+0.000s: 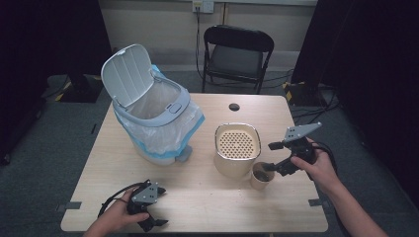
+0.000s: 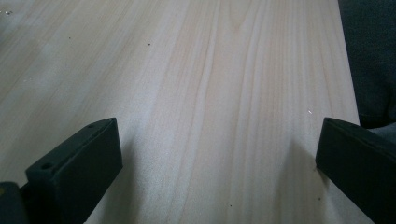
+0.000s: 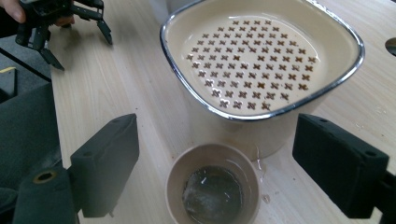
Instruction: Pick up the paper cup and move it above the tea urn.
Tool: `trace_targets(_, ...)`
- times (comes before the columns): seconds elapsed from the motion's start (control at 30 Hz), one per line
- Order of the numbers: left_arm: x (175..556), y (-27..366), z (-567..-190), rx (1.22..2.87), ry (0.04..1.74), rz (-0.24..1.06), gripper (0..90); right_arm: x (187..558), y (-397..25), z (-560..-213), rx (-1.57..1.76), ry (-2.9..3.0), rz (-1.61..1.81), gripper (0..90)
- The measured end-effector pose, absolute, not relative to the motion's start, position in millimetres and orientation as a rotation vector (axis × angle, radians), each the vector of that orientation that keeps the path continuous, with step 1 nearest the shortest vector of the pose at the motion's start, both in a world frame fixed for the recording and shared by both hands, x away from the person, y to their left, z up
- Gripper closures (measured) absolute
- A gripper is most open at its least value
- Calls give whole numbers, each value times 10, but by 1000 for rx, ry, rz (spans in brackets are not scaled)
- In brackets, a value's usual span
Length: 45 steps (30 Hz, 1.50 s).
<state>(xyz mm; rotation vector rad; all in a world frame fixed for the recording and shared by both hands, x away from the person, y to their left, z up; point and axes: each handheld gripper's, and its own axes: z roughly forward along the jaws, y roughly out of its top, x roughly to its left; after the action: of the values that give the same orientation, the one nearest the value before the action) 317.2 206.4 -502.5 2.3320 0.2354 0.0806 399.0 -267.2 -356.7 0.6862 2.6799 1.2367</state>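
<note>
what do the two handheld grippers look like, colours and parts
Both the left gripper and right gripper are black, each with two blocky, flat-faced jaws, a grey three-cornered plate on top and a black cable trailing off. No sleeves show on the forearms.

The right gripper (image 3: pixel 215 168) has its two black jaws spread wide at seven and four o'clock, with a small beige cup (image 3: pixel 213 184) between them at six, holding dark liquid. Just behind the cup, at twelve to one o'clock, stands a cream container (image 3: pixel 261 126) with a chrome rim and a perforated insert. The left gripper (image 3: pixel 60 21) rests on the wooden table (image 3: pixel 121 88) at eleven o'clock, held by a hand.
</note>
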Motion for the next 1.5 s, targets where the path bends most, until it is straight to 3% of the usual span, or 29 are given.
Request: trace_targets(1.5,3167,2064,-5027,2328,243,84,0,3734,-3198,-4004,811,2641,1263,144)
